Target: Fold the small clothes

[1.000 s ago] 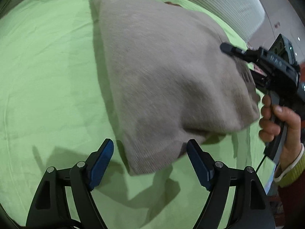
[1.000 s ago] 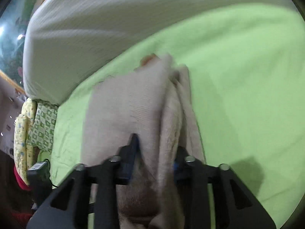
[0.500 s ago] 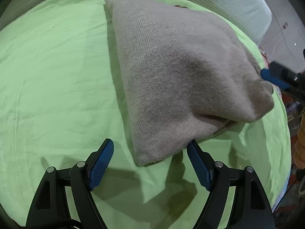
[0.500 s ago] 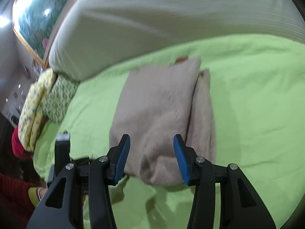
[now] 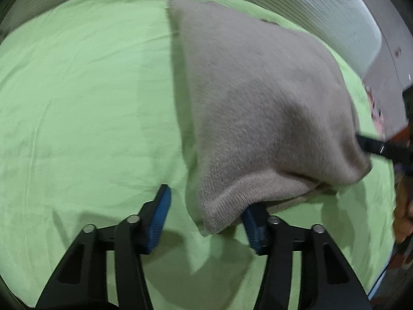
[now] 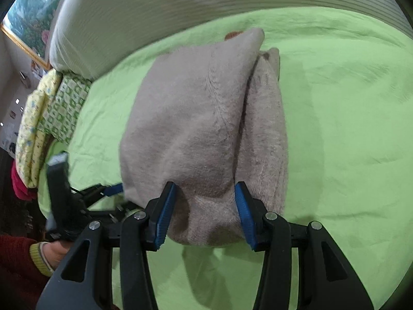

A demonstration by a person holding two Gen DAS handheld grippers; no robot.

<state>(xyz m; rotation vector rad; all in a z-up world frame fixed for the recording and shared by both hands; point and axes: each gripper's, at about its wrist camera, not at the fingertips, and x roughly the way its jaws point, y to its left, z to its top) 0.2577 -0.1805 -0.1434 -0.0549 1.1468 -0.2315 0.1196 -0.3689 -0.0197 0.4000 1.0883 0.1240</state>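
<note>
Now, fuzzy beige knit garment (image 6: 204, 118) (folded, pillow-shaped), crinkled green sheet (image 5: 85, 98), both tools (image 5: 206, 219) (image 6: 204, 213) agape, gripping nothing.

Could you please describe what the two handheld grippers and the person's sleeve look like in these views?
Both the left gripper and the right gripper have matte black skeletal frames with triangular cutouts, silver pivot bolts and ribbed blue finger pads. The left hand wears a dark red sleeve with a yellow-green ribbed cuff.
</note>
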